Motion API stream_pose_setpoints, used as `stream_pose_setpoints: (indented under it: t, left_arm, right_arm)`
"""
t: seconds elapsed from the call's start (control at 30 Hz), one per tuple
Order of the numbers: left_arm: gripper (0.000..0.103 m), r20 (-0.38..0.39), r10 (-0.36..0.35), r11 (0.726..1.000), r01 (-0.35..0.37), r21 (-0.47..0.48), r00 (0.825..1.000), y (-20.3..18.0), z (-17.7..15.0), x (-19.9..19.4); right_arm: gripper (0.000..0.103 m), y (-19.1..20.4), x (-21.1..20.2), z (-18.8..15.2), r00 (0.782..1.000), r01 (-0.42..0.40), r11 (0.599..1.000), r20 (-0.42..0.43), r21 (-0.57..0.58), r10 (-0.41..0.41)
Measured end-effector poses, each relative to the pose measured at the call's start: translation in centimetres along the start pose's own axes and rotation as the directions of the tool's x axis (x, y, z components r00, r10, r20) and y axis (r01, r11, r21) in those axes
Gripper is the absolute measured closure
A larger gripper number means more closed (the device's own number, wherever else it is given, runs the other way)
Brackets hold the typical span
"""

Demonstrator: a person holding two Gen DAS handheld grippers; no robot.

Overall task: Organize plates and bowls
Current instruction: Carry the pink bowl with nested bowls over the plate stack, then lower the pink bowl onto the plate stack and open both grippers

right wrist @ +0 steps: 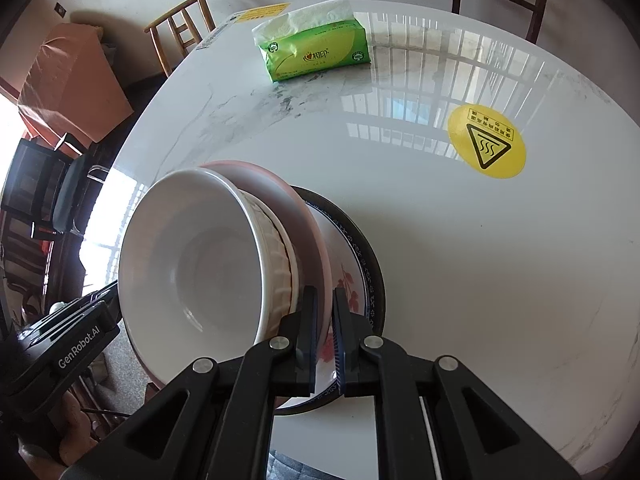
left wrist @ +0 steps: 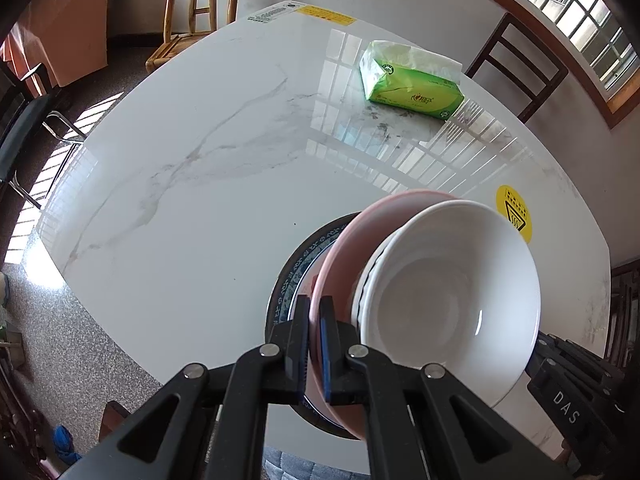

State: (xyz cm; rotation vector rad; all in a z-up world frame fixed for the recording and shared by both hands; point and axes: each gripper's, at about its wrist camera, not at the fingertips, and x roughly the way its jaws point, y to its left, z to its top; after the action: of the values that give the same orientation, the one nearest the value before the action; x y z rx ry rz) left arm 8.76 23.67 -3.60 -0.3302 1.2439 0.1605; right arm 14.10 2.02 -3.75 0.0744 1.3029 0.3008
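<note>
A pink plate [left wrist: 352, 248] carries a ribbed white bowl [left wrist: 370, 280] with a plain white bowl [left wrist: 448, 292] nested in it. My left gripper [left wrist: 315, 320] is shut on the pink plate's rim on one side. My right gripper [right wrist: 324, 312] is shut on the pink plate [right wrist: 308, 224] on the opposite side. The stack of bowls [right wrist: 192, 264] is held just above a blue-patterned plate [right wrist: 352, 264] with red flowers, which rests on a dark plate [right wrist: 374, 256] on the table. The blue-patterned plate also shows in the left wrist view [left wrist: 298, 268].
White marble table [left wrist: 180, 184]. A green tissue pack [left wrist: 412, 88] lies at the far side, also in the right wrist view [right wrist: 316, 48]. A yellow warning sticker [right wrist: 486, 142] is on the tabletop. Wooden chairs [left wrist: 200, 12] stand around the table.
</note>
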Motion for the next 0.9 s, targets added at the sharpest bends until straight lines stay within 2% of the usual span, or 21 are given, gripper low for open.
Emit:
stream_pose_setpoints:
  t: [0.47,0.63,0.77,0.9]
  left_arm:
    - [0.1,0.051,0.012,0.999,-0.015,0.045,0.999,-0.34,-0.44,-0.07]
    - [0.095,0.061,0.003,0.999,-0.005,0.037,0.998,0.01,-0.5,-0.08]
    - [0.092,0.072,0.012,0.999,-0.015,0.044,0.997,0.0,-0.64,-0.15]
    - [0.085,0.079,0.018,0.999,-0.021,0.04,0.997,0.27,-0.69,-0.19]
  right_arm:
    - [0.092,0.12,0.0,-0.21,1.0,0.004,1.0,0.027,-0.011,-0.004]
    - [0.091,-0.06,0.02,-0.24,0.999,0.0,1.0,0.032,-0.006,0.0]
    - [0.084,-0.34,0.04,-0.23,0.999,0.018,1.0,0.037,0.005,-0.018]
    - [0.068,-0.83,0.08,-0.33,0.998,0.045,0.999,0.049,0.016,-0.045]
